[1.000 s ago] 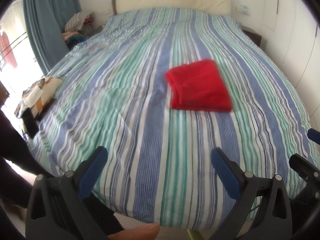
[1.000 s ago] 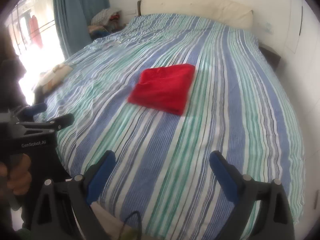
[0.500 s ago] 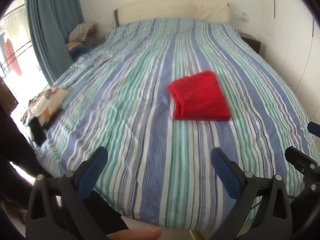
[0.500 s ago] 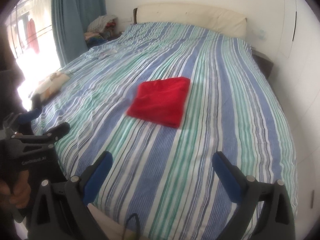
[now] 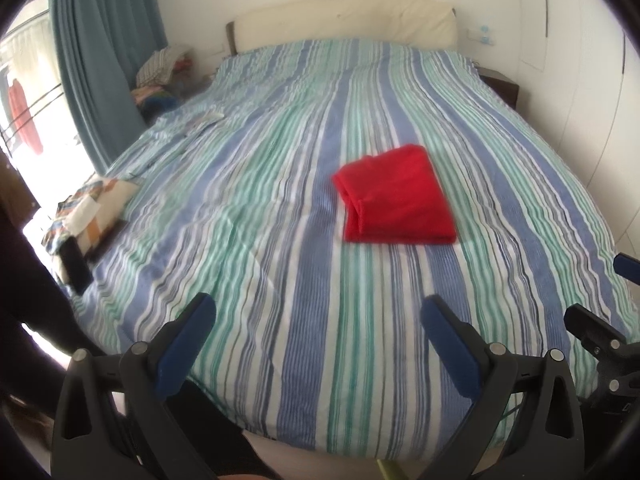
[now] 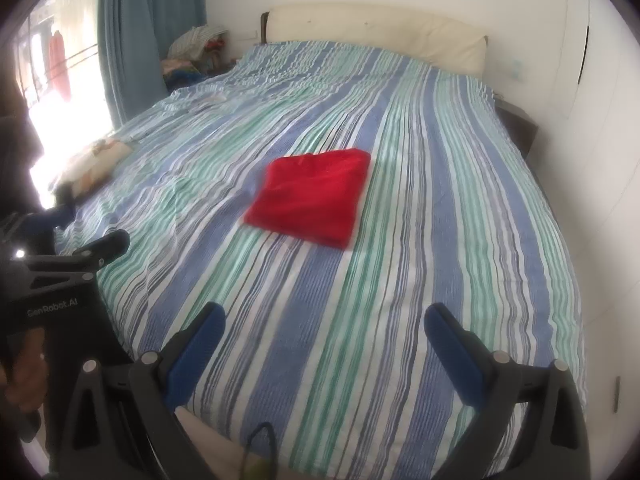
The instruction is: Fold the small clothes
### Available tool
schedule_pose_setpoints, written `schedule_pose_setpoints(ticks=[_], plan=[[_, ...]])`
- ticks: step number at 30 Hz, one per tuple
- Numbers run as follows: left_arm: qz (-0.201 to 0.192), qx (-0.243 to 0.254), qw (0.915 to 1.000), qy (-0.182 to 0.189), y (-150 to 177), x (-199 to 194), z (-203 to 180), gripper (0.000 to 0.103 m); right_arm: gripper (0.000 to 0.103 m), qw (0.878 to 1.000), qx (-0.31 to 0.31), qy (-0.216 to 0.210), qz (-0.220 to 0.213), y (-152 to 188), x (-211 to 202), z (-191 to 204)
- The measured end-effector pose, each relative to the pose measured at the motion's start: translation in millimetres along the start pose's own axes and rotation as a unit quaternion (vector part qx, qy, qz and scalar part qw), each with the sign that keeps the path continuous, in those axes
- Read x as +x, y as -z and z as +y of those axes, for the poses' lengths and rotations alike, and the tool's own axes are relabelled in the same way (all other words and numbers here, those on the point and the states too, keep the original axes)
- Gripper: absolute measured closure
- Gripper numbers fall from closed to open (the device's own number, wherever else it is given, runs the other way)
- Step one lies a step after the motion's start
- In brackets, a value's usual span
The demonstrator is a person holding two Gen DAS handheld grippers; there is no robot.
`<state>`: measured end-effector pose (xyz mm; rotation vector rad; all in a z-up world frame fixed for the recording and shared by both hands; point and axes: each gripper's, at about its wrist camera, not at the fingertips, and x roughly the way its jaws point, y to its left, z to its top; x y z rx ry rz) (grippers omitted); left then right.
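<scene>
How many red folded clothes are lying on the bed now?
1. The red folded garment lies near the middle of the striped bed cover, apart from both open grippers. More clothes are piled beside the bed's far left corner; red ones may be hidden there.

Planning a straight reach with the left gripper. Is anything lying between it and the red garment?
Nothing visible: only bare striped bedcover lies between the open left gripper and the folded red garment.

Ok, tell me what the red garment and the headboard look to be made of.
Red garment: soft matte fabric, probably a knit or fleece; it lies folded with rounded, limp edges and no shine. Headboard: cream padded upholstery, possibly leather or faux leather; its surface looks smooth and puffy, but the view is too soft to say which.
</scene>
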<state>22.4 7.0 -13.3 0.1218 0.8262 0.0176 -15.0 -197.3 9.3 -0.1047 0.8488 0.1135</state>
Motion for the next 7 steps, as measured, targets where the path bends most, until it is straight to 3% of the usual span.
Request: schedule_pose_setpoints(ticks=[3,7], plan=[[-0.001,-0.005,0.9999,0.01,0.2,0.2,1.4,0.001,0.004,1.0,0.003,0.0,0.002,0.7,1.4,-1.4],[-0.009,0.0,1.0,-0.002,0.1,-2.5,-0.9,0.001,0.004,1.0,0.005,-0.002,0.003,1.6,3.2,-2.1]])
